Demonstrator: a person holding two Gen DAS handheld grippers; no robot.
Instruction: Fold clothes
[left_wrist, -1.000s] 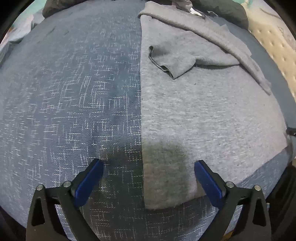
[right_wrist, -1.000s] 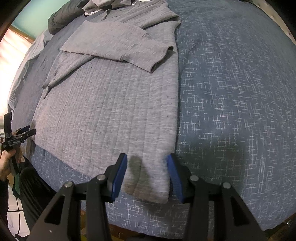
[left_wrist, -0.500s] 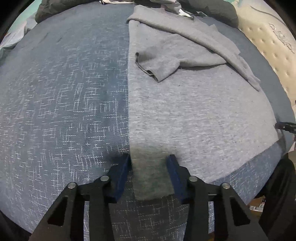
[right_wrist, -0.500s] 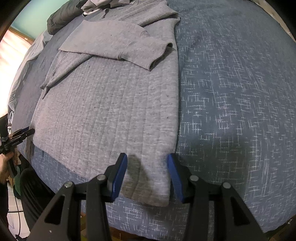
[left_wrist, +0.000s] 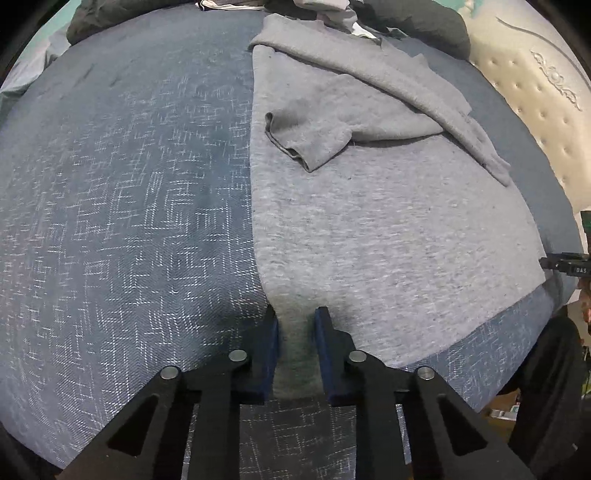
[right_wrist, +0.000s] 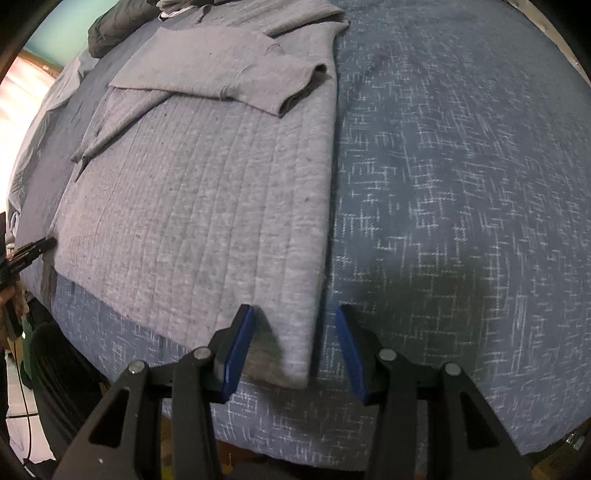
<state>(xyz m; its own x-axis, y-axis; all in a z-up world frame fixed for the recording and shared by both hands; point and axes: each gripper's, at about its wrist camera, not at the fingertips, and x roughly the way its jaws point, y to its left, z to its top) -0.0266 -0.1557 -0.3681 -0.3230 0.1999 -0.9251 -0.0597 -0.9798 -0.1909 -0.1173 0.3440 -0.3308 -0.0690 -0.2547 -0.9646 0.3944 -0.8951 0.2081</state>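
Lying flat on the blue patterned bedcover (left_wrist: 122, 229), the grey shirt (left_wrist: 388, 236) had both short sleeves folded in over its chest, its hem running along the near edge of the bed. The left gripper (left_wrist: 295, 347) stood at one near corner of the hem; its jaws had just been closing, and the blue pads now pinched a narrow fold of the grey cloth between them, the fabric gathered into a ridge that rose from the bedcover. The right gripper (right_wrist: 295, 347) stood at the other near corner of the hem, its jaws spread to either side of that corner, one pad over the cloth and the other over the bare bedcover just beside the shirt's side edge; neither pad pressed on the fabric. At the far edge of the bed a heap of dark clothes (left_wrist: 424, 22) lay against the shirt's collar end. A cream tufted headboard (left_wrist: 532, 96) rose past the bed's far corner in the left wrist view.
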